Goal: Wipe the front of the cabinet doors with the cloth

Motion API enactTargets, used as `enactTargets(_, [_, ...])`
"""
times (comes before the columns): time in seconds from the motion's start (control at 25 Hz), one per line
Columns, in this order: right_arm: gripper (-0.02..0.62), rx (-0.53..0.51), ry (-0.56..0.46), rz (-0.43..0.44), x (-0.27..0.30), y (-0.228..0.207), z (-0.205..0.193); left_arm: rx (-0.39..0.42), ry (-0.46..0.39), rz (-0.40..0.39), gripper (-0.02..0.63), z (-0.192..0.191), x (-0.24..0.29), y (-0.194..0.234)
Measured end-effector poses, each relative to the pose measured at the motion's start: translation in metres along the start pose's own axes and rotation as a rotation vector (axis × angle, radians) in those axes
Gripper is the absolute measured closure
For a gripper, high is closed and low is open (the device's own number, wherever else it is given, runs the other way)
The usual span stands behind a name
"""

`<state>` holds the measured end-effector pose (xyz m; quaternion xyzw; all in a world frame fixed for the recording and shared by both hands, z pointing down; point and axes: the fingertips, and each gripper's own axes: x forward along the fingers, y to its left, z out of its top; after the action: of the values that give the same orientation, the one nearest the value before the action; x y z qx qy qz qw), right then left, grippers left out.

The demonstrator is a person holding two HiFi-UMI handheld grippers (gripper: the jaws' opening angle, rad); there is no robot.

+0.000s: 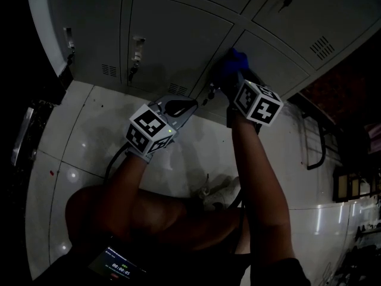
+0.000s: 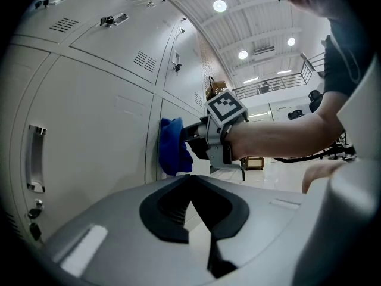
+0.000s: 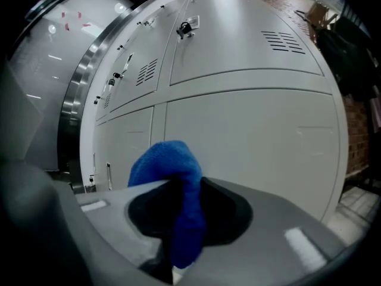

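A blue cloth (image 1: 233,64) is pressed against a grey cabinet door (image 1: 262,58) low in the locker bank, and my right gripper (image 1: 232,79) is shut on it. In the right gripper view the cloth (image 3: 178,195) bunches up between the jaws, right in front of the pale door (image 3: 250,136). My left gripper (image 1: 189,107) hangs shut and holds nothing, a little left of the right one, near the door bottoms. The left gripper view shows its jaws closed, with the cloth (image 2: 172,146) and the right gripper (image 2: 193,137) beyond, against the door.
The locker bank has several doors with handles (image 1: 137,55), latches and vent slots (image 1: 109,70). White glossy floor tiles (image 1: 89,130) lie below. A dark metal frame (image 1: 315,142) stands at the right. My knee (image 1: 101,210) is low in the head view.
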<state>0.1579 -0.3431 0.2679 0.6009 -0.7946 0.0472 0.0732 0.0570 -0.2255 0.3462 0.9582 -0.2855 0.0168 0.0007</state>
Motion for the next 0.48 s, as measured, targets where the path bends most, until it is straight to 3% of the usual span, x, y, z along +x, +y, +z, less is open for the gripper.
enactTargets(0.28, [0.518,-0.017,-0.005,-0.068,-0.023,-0.053,0.0,0.008,0.012,-0.004,0.606,-0.003,0.001,-0.002])
enactTargets(0.48, [0.518,0.0,-0.01,-0.163,-0.046,-0.109,-0.006,0.011,0.02,-0.007,0.606,-0.005,0.002,-0.003])
